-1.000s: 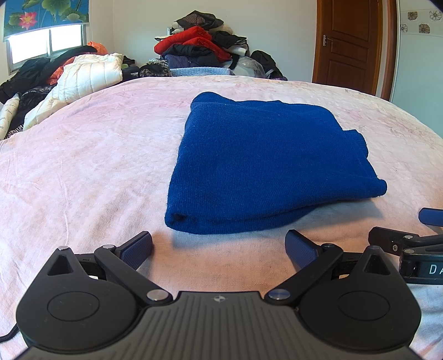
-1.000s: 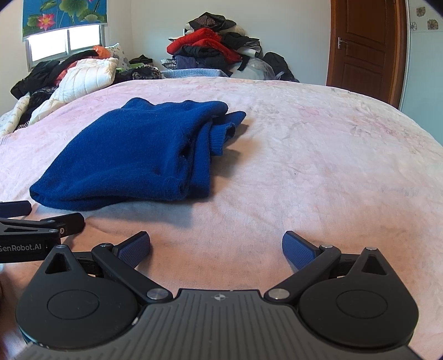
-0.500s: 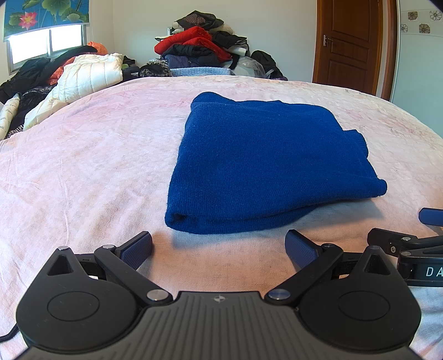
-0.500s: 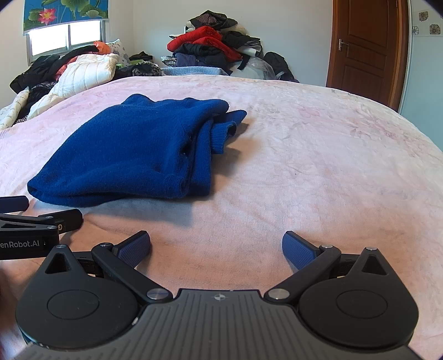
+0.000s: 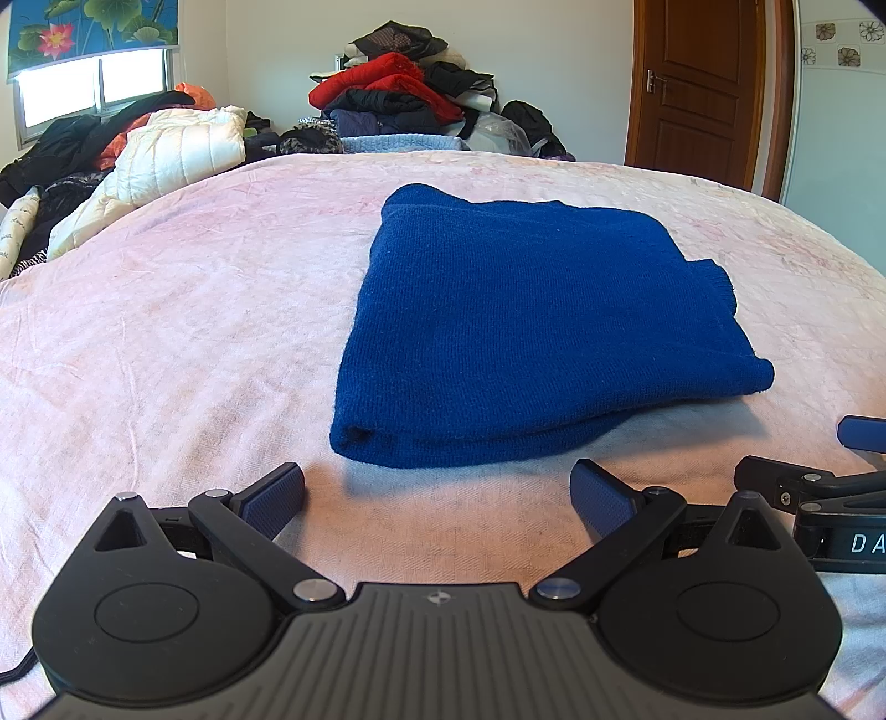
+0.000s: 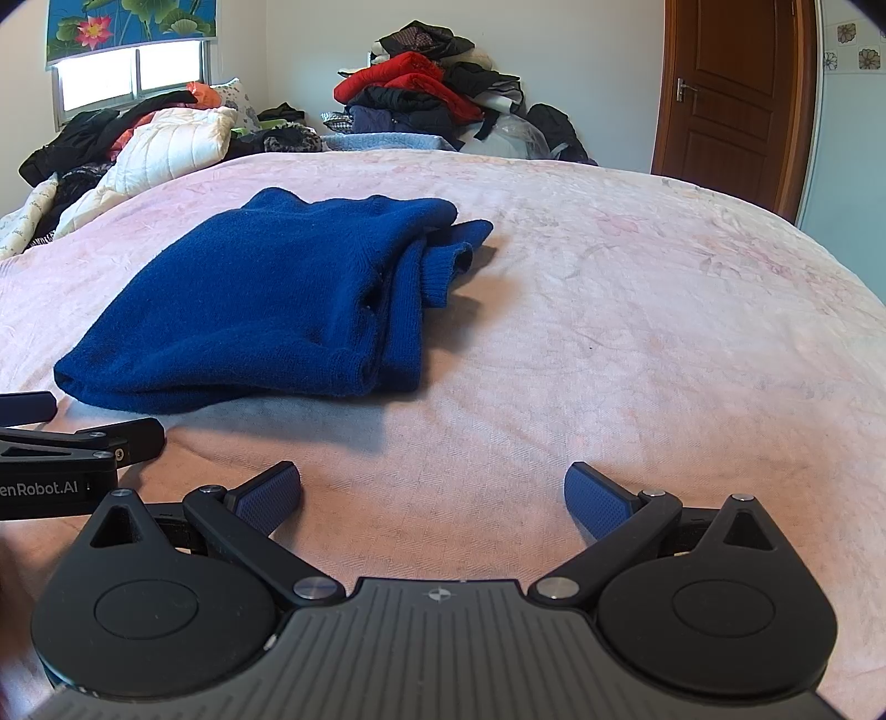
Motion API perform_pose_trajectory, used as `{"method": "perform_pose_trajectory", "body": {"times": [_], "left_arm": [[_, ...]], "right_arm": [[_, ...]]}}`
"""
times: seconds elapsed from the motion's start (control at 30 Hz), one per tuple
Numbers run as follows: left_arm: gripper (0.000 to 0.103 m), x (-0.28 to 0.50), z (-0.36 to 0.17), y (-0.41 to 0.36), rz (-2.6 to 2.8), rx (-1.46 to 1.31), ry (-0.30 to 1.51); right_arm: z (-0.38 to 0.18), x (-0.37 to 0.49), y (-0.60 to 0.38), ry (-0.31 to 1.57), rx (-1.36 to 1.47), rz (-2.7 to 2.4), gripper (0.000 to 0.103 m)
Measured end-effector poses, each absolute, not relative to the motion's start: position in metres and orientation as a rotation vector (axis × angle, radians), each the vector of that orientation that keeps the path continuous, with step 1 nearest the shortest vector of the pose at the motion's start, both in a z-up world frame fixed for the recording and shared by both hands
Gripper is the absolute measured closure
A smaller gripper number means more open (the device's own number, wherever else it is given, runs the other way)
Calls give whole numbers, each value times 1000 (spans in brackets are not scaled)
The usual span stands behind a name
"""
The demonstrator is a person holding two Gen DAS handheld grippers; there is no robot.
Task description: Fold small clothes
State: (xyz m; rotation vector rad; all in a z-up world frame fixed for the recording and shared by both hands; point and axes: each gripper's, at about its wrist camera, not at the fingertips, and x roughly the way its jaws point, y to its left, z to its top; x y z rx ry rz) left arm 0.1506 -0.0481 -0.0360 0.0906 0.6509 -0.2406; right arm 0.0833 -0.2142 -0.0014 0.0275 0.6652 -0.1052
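Blue sweater [image 5: 531, 327] is lying folded on the bed [image 5: 166, 343]. You're holding both grippers, left [image 5: 437, 487] & right [image 6: 432, 487], jaws spread, pinching nothing. Looks done; maybe tuck the cuff [image 6: 448, 266] next.

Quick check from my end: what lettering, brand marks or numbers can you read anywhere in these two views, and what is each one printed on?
"DA", cut off by the frame edge: white letters on the body of the right tool, seen from the left wrist view.
"enRobot.AI", its start cut off by the frame edge: white letters on the body of the left tool, seen from the right wrist view.
Nothing else readable: the window blind shows only lotus flowers, no words.
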Motion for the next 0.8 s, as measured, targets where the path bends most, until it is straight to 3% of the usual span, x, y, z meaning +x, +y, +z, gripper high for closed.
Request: {"method": "perform_pose_trajectory", "body": {"times": [0.8], "left_arm": [[0, 152, -34, -46, -249, 74, 659]], "right_arm": [[-2, 83, -214, 665, 27, -105, 1]]}}
